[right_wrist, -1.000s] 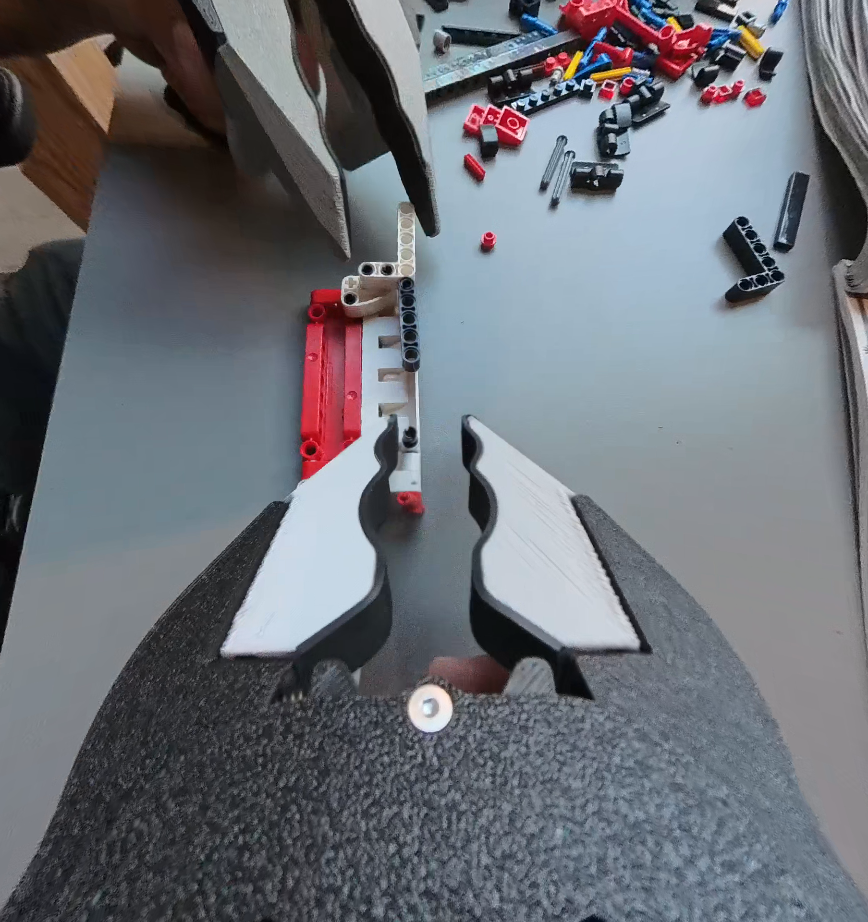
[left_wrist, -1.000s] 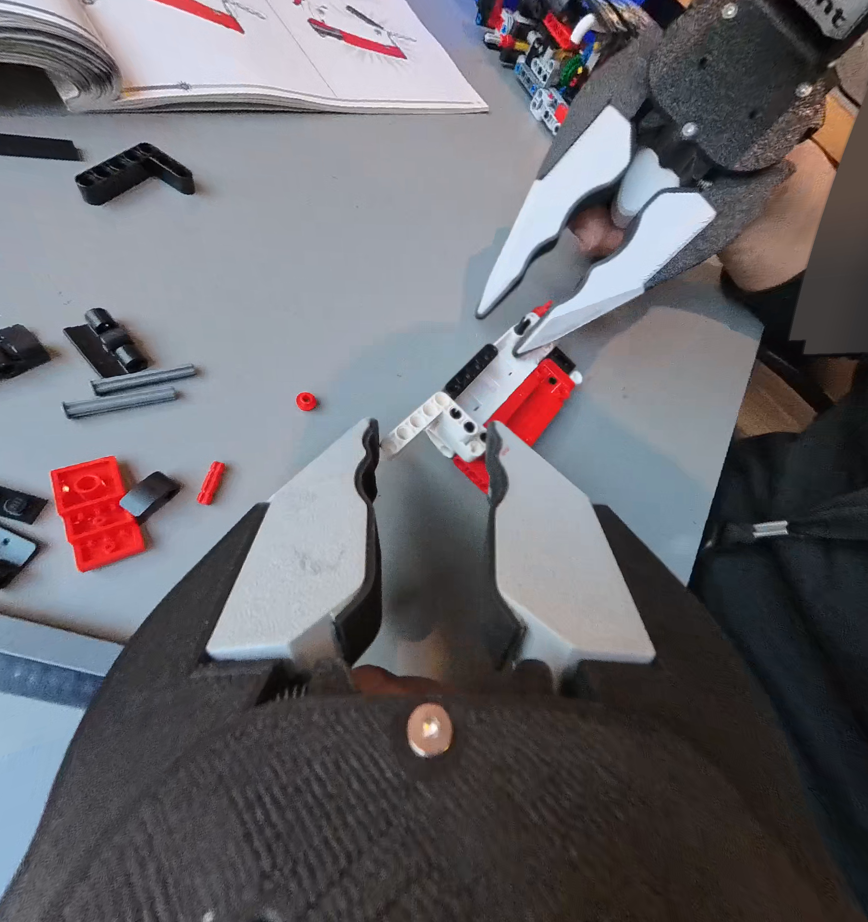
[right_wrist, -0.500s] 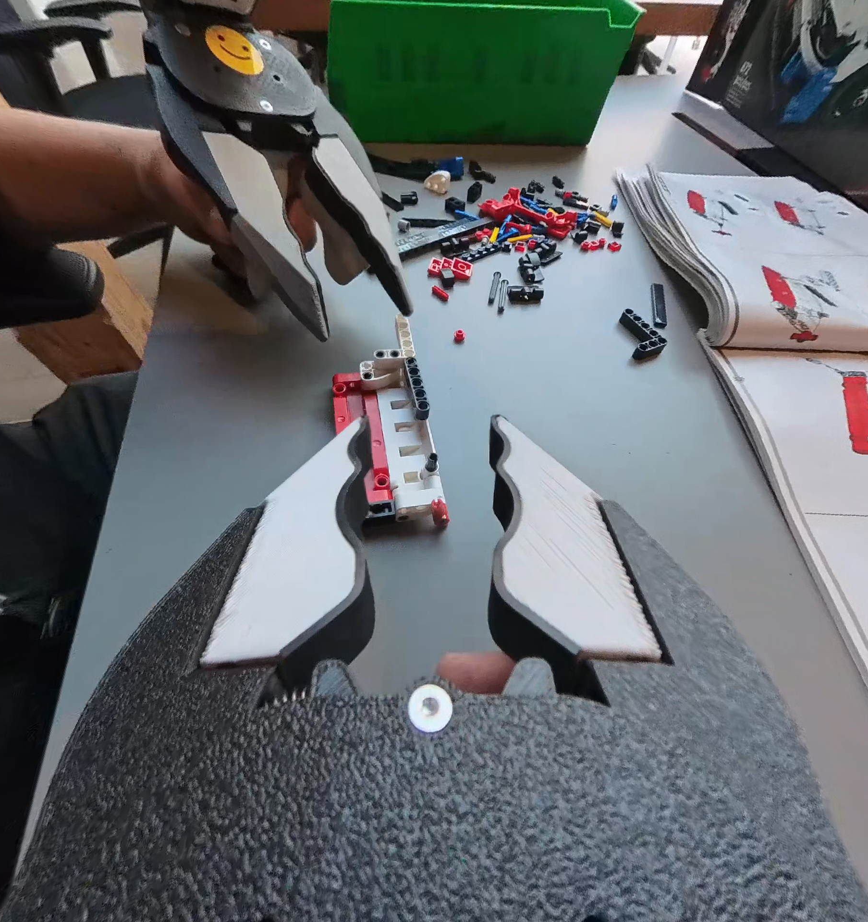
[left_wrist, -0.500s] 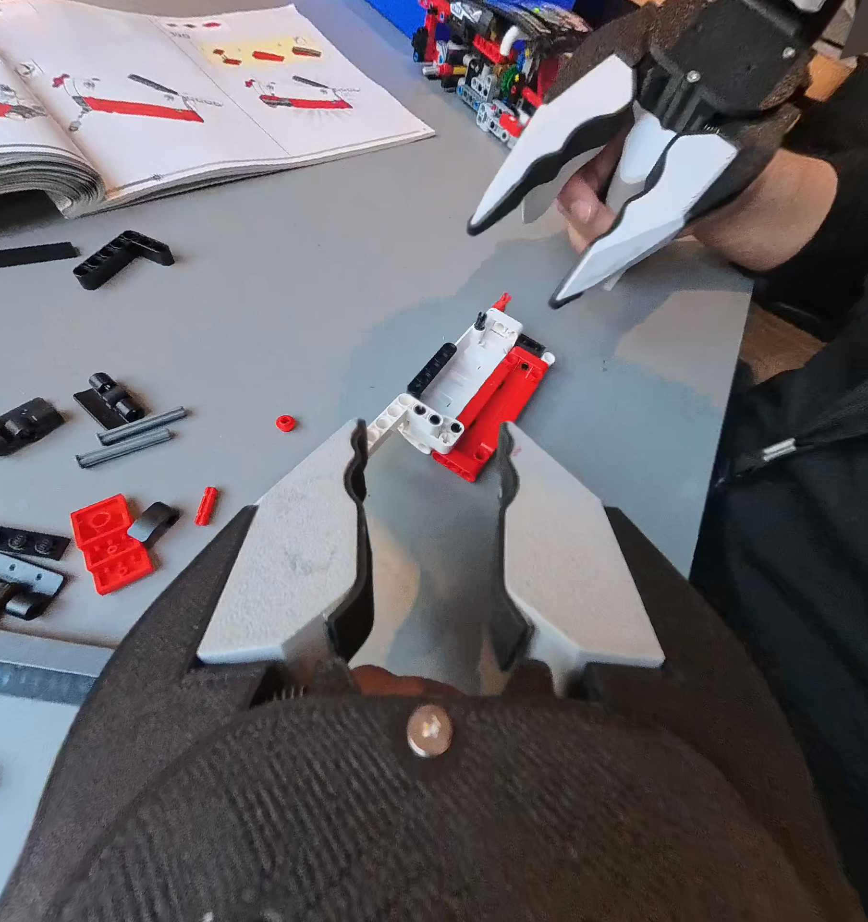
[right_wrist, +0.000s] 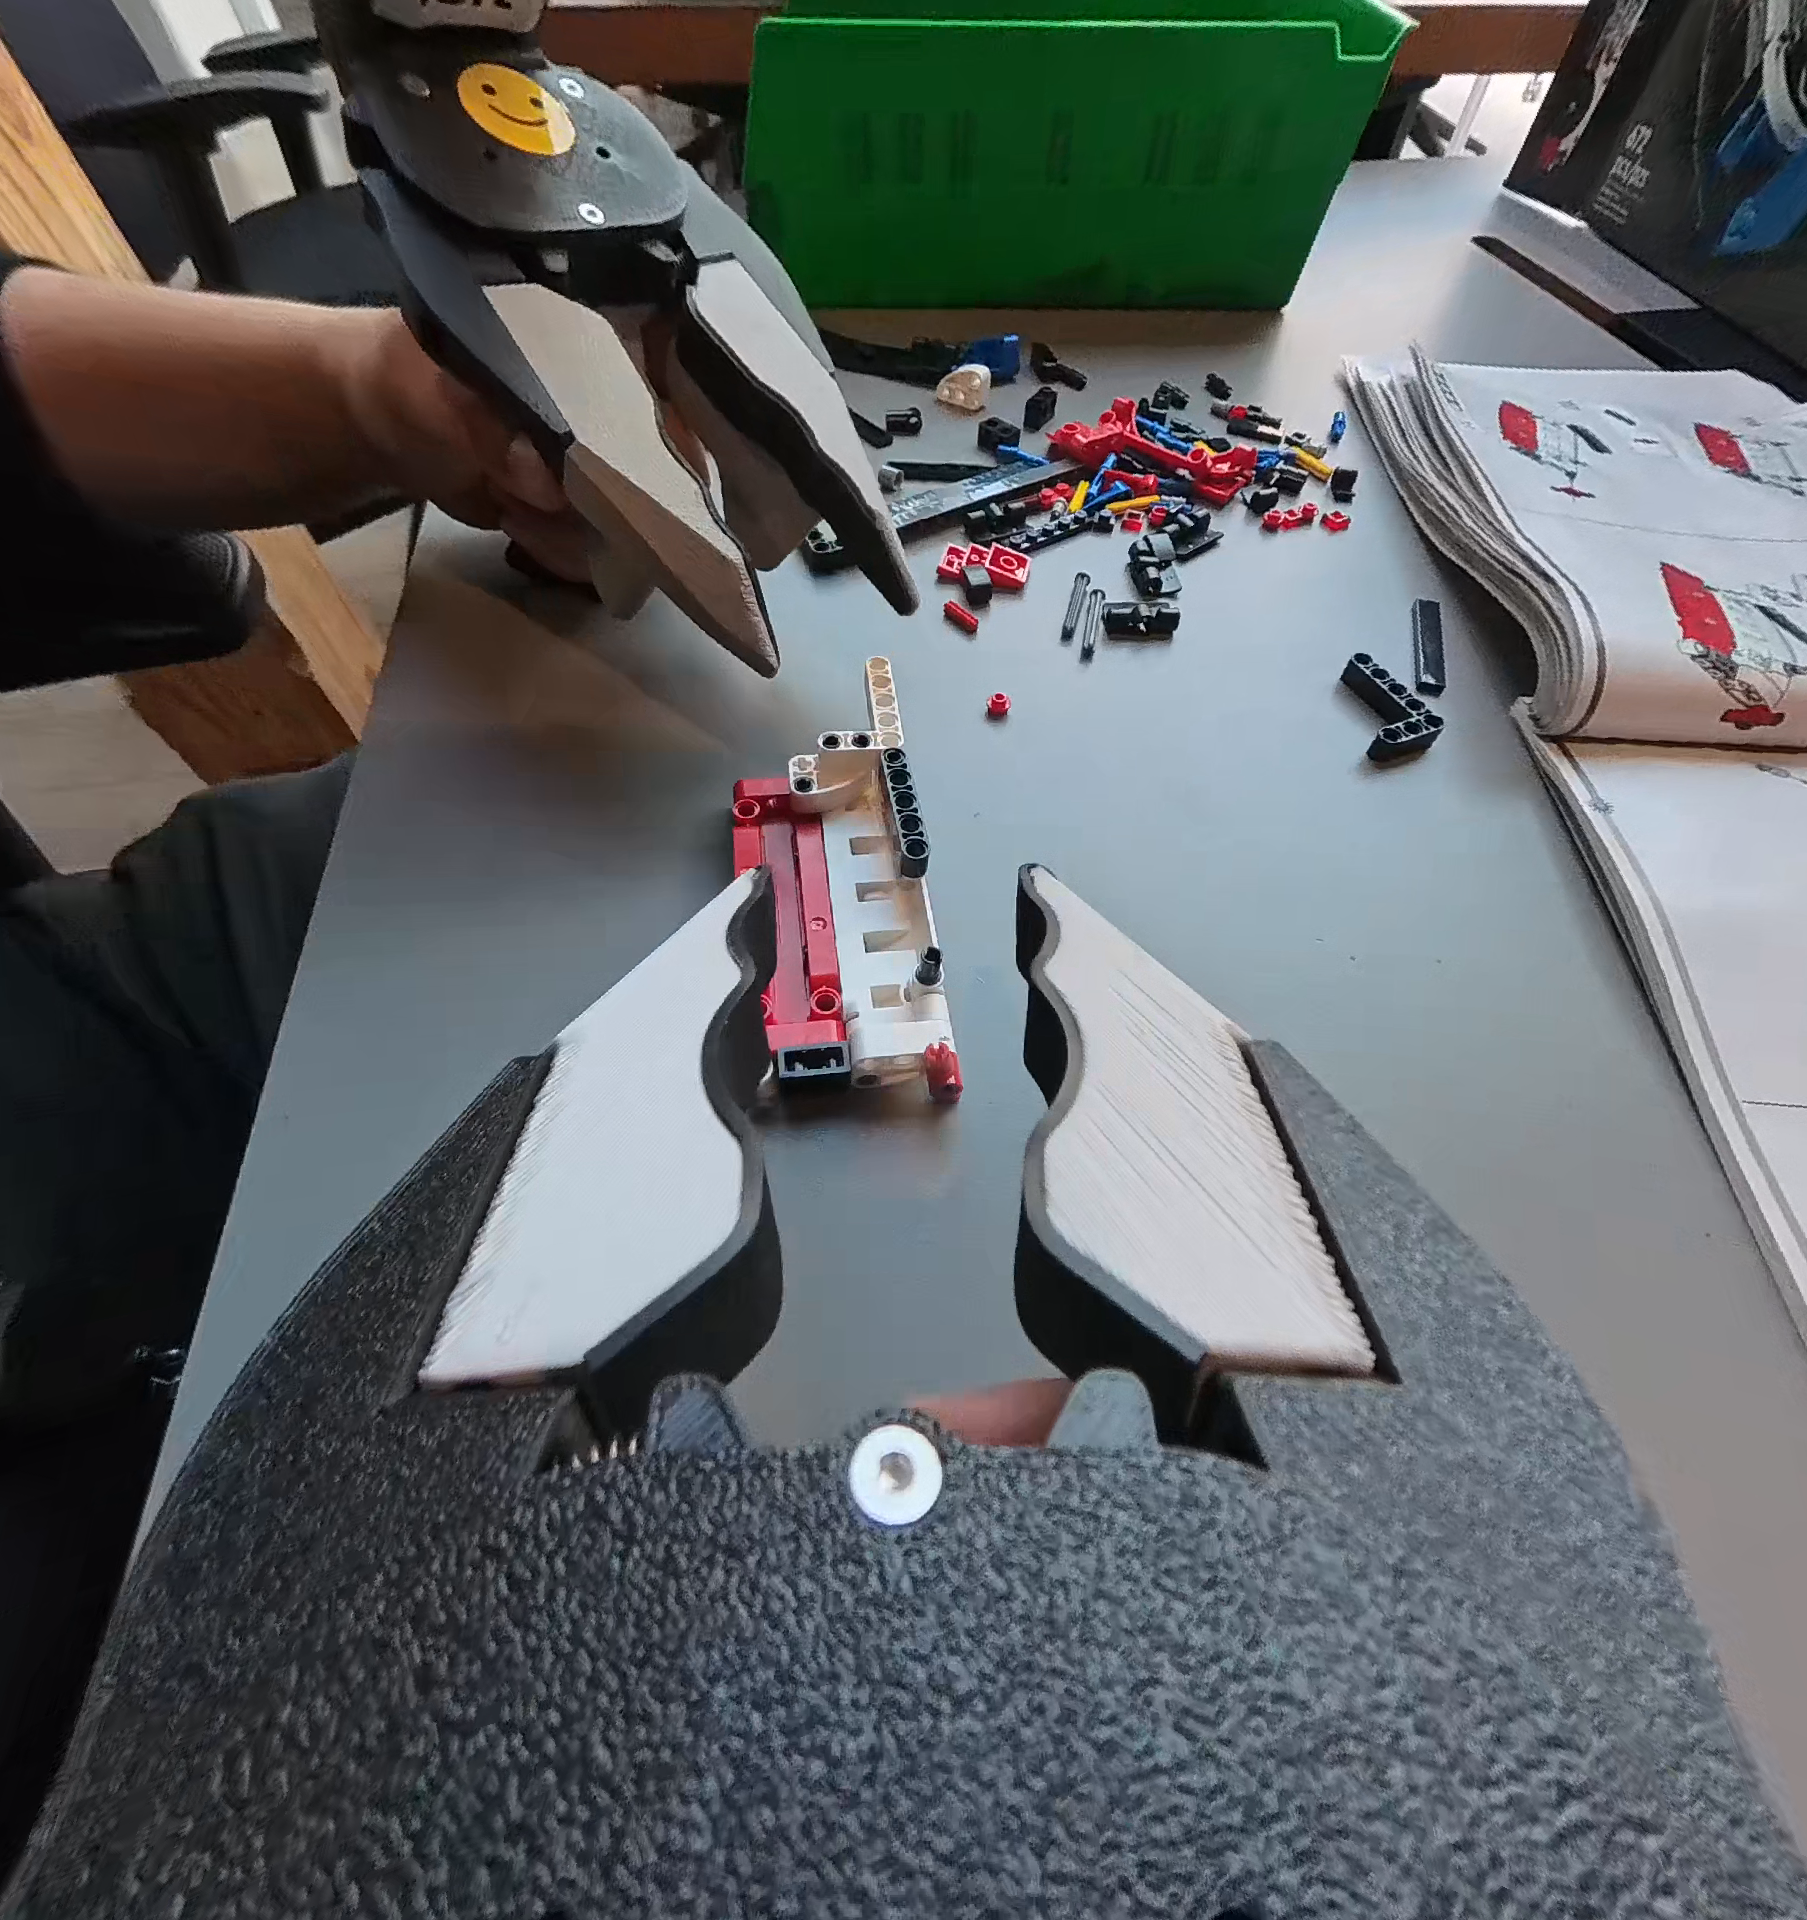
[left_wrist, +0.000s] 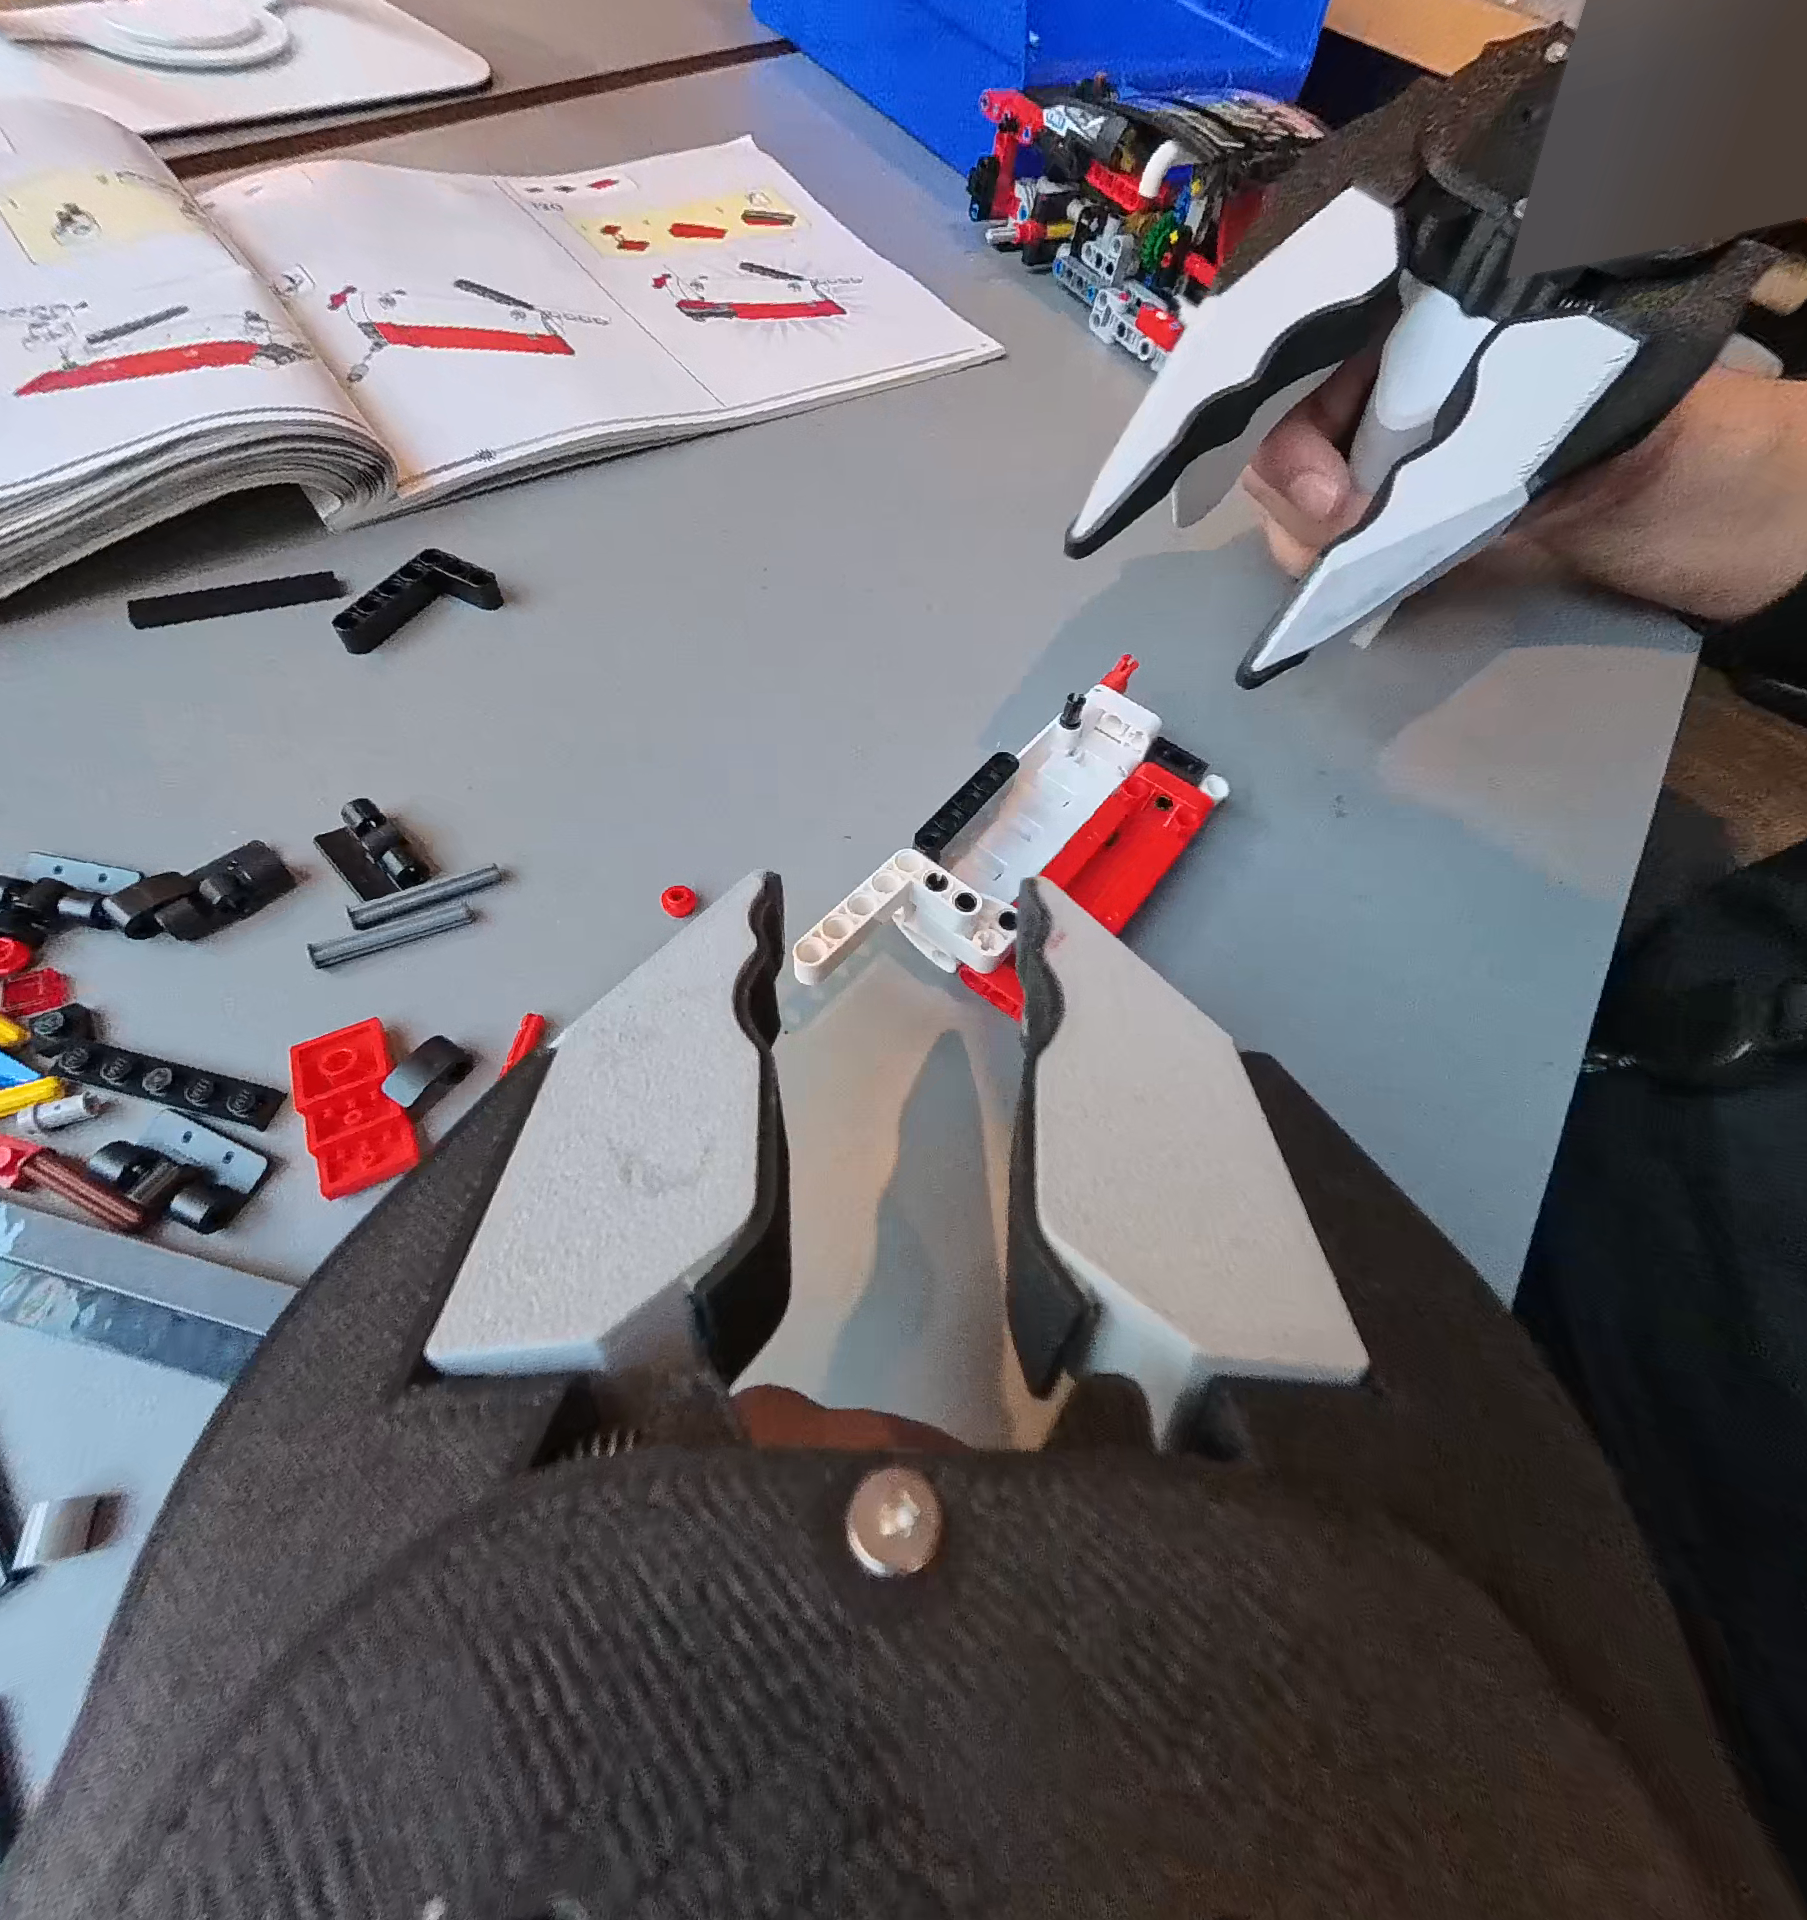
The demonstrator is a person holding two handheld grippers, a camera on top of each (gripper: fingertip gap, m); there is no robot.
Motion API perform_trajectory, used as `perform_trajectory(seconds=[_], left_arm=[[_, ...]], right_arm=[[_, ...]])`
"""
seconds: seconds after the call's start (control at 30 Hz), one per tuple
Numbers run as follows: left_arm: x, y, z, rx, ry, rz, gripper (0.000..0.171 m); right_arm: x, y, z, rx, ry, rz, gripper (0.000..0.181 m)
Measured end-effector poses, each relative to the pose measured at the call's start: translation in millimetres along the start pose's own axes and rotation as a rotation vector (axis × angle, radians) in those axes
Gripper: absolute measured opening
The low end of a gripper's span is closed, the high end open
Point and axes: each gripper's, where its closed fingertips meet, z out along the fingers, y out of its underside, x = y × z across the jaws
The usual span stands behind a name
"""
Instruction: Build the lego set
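A grey table point(right_wrist: 1242, 935) is seen from both tongs. The half-built red and white lego piece point(right_wrist: 857, 935) lies flat near the table's long edge where the person sits, untouched by either tool; in the left wrist view it point(left_wrist: 1044, 831) sits just beyond the fingertips.

Left gripper point(left_wrist: 894, 914): jaws held apart, nothing between them, raised over the table just short of the white angled end of the build. In the right wrist view it point(right_wrist: 847, 634) is seen from outside, gripped by a hand point(right_wrist: 442, 436), tips pointing down toward the build without touching.

Right gripper point(right_wrist: 894, 894): jaws spread wide, empty, the build's near end showing in the gap. From the left wrist view it point(left_wrist: 1169, 603) hangs above the far end of the build, clear of it.

Containers: a green bin point(right_wrist: 1044, 156) stands at the far edge of the table; its contents cannot be seen. A blue box point(left_wrist: 1034, 73) stands at the other end, contents likewise hidden, with a finished multicoloured lego model point(left_wrist: 1107, 218) just in front of it.

Loose bricks point(right_wrist: 1138, 488), red, black, blue and yellow, are scattered on the table between the green bin and the build. An open instruction booklet point(right_wrist: 1657, 582) lies along the opposite long edge. A black angled beam point(right_wrist: 1392, 707) rests near the booklet. A small red round stud point(right_wrist: 999, 705) lies alone beside the build.
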Motion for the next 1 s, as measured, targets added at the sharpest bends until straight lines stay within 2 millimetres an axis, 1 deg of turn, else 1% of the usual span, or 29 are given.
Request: perform_trajectory(seconds=[0.17, 0.47, 0.53, 0.6, 0.63, 0.67, 0.7, 0.77, 0.8, 0.87, 0.93, 1.0], left_arm=[[1, -2, -2, 0.018, -0.025, 0.039, 0.041], [10, -3, -4, 0.031, 0.001, 0.098, 0.041], [13, -2, -3, 0.023, 0.008, 0.109, 0.042], [15, 1, -1, 0.003, 0.021, 0.117, 0.042], [16, 3, 2, -0.019, 0.031, 0.119, 0.043], [19, 8, 5, -0.053, 0.047, 0.124, 0.045], [21, 13, 8, -0.095, 0.064, 0.133, 0.047], [25, 24, 15, -0.174, 0.075, 0.165, 0.052], [24, 28, 18, -0.21, 0.062, 0.177, 0.058], [24, 34, 21, -0.252, 0.044, 0.199, 0.06], [25, 33, 21, -0.245, 0.037, 0.221, 0.056], [26, 30, 20, -0.223, 0.035, 0.232, 0.046]], right_arm=[[3, -1, 1, 0.007, -0.009, 0.025, 0.043], [14, -12, 2, 0.068, 0.025, 0.033, 0.03], [22, -18, -1, 0.11, 0.078, 0.035, 0.023], [39, -20, -7, 0.142, 0.169, 0.085, 0.008], [47, -19, -9, 0.144, 0.201, 0.123, 0.007], [49, -17, -8, 0.129, 0.189, 0.153, 0.008], [44, -11, -5, 0.091, 0.138, 0.173, 0.01], [29, 3, 3, -0.014, 0.015, 0.202, 0.024], [22, 8, 6, -0.056, -0.025, 0.201, 0.027], [15, 13, 9, -0.096, -0.039, 0.159, 0.036], [5, 19, 13, -0.142, -0.059, 0.096, 0.038], [2, 27, 17, -0.202, -0.049, 0.052, 0.036]])
